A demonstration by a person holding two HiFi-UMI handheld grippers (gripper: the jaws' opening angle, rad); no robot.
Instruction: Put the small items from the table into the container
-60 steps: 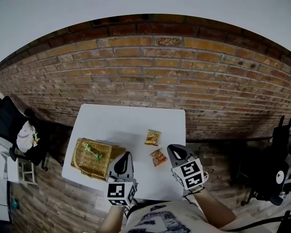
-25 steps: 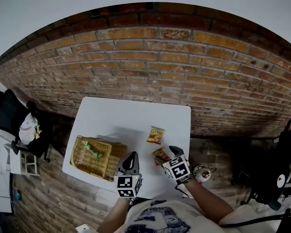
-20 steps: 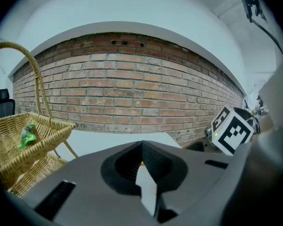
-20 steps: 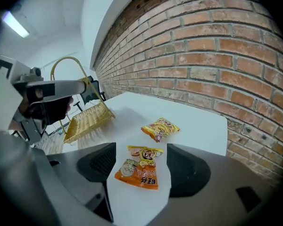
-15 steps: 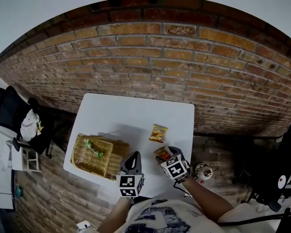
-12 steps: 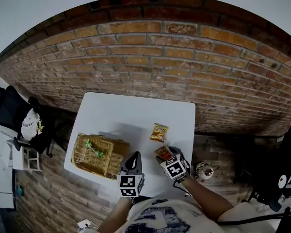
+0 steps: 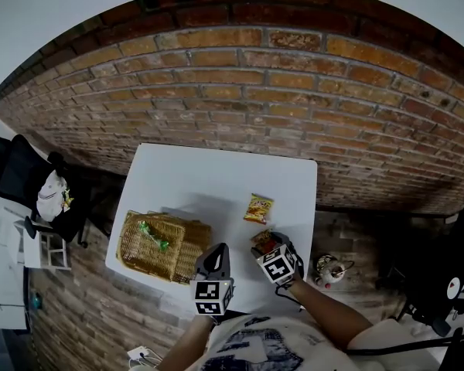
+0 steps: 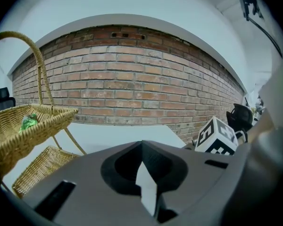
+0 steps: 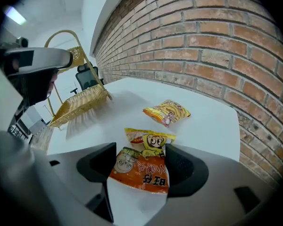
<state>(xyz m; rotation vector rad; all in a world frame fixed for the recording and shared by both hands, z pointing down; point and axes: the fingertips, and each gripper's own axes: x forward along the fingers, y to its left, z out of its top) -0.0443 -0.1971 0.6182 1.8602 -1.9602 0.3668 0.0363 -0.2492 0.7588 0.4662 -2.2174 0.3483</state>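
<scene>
On the white table [image 7: 209,184] an orange snack packet [image 9: 141,171] lies flat between the jaws of my right gripper [image 9: 142,157]. The jaws are open and stand on either side of it. In the head view this gripper [image 7: 269,247] covers most of that packet [image 7: 261,238]. A yellow snack packet [image 7: 258,208] [image 9: 167,112] lies just beyond. The wicker basket [image 7: 158,246] [image 8: 23,126] stands at the table's left with a green wrapped item [image 7: 153,236] [image 8: 28,122] inside. My left gripper [image 7: 216,252] [image 8: 144,166] hovers near the front edge beside the basket, shut and empty.
The table's right edge [image 7: 311,207] runs close to both packets. A brick wall [image 7: 240,91] stands behind the table. A black office chair [image 7: 15,176] is off to the left, and dark equipment [image 7: 448,284] is at the far right.
My right gripper has come down and left from beside the orange packet, and its open jaws now straddle it. The left gripper has sunk a little near the basket.
</scene>
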